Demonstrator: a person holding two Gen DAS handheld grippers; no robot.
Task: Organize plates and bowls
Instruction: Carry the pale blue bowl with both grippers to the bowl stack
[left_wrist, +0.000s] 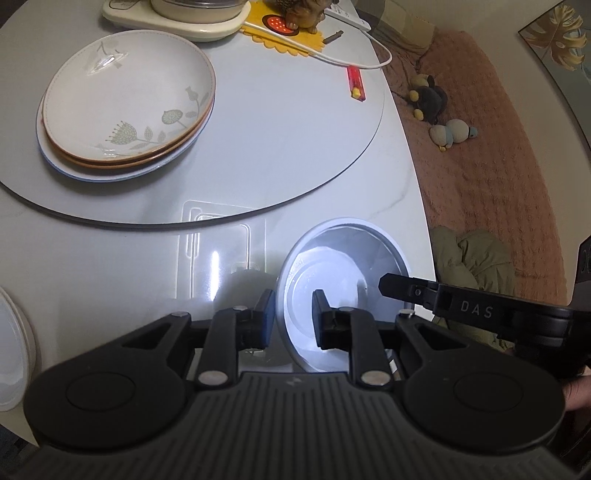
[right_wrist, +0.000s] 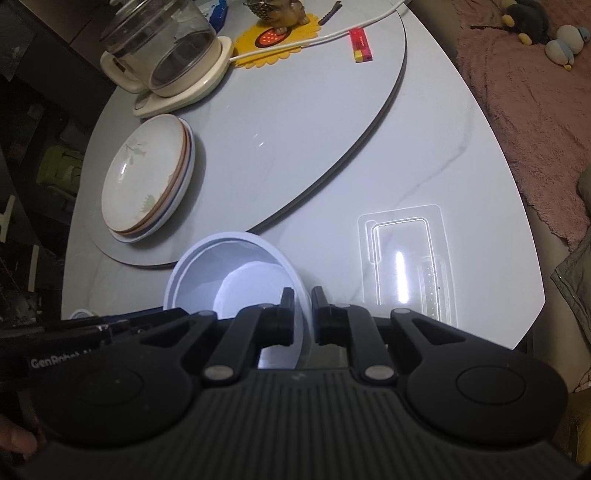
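White bowl (right_wrist: 236, 280) pinched at its rim by both grippers (left_wrist: 293, 314) (right_wrist: 299, 314); stacked plates (left_wrist: 125, 103) at ten o'clock, clear tray (right_wrist: 402, 258) at two.

Plates on the turntable, bowl in front of it

The stack of flowered ceramic plates (left_wrist: 125, 99) sits on the round grey turntable (left_wrist: 288, 147). The white round bowl (left_wrist: 340, 266) is on the white marble table (right_wrist: 461, 158), between both grippers, beside the clear plastic tray (right_wrist: 402, 258).
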